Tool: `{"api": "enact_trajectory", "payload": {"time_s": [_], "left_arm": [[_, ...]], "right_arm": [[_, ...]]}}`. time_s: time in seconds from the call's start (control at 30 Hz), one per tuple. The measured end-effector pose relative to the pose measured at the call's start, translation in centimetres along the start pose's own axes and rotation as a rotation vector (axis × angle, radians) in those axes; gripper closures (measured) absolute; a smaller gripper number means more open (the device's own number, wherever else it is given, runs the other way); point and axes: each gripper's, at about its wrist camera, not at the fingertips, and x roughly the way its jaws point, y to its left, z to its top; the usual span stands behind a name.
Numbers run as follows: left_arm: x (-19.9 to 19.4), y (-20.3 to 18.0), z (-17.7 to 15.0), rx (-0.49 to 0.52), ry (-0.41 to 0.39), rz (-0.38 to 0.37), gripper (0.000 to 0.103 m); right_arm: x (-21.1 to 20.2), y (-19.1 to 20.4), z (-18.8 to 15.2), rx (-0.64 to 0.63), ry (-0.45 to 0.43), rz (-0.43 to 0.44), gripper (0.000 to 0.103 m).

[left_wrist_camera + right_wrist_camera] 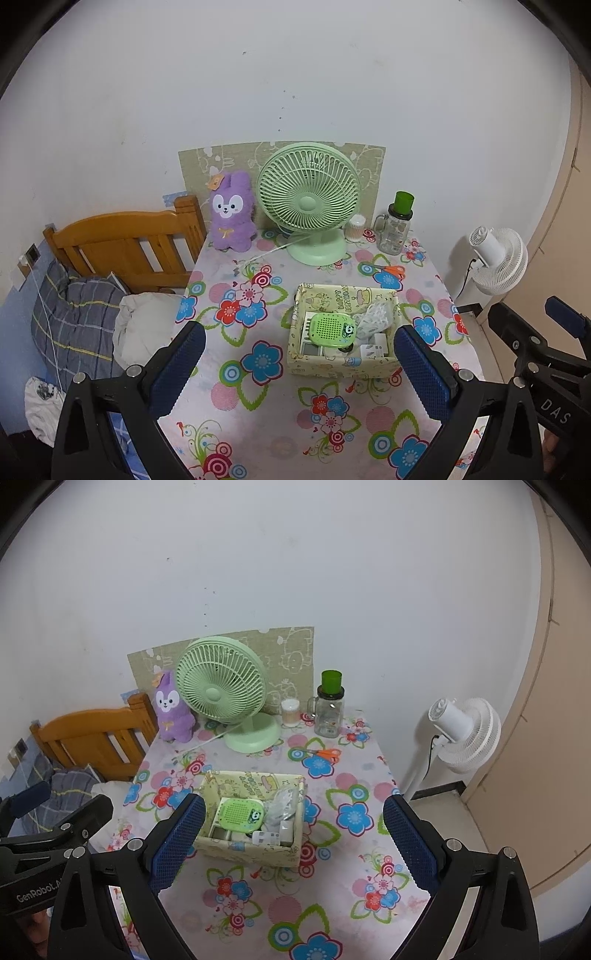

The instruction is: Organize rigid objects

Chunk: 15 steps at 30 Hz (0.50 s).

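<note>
**Both tools wide and empty, box at centre frame**

The left tool [299, 363] and right tool [293, 836] gape wide, holding nothing, above the floral surface [258, 417]. The box [341, 363] sits mid-frame; scissors [388, 269] lie loose upper right, probably next to collect. The box's lower contents are hard to identify.

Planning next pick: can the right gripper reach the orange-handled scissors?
Probably yes: the right gripper is open, and the orange-handled scissors lie flat beyond the patterned storage box, nothing covering them.
</note>
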Motion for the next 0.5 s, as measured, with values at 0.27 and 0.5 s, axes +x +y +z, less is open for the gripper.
{"api": "enact_trajectory", "payload": {"time_s": [0.27,0.5], "left_arm": [[0.0,0.13,0.07,0.002,-0.003,0.001,0.0],[-0.03,0.34,0.11,-0.003,-0.006,0.006,0.0]], "right_arm": [[0.0,0.17,0.08,0.002,-0.005,-0.001,0.005],[0.0,0.26,0.15,-0.002,-0.006,-0.001,0.005]]}}
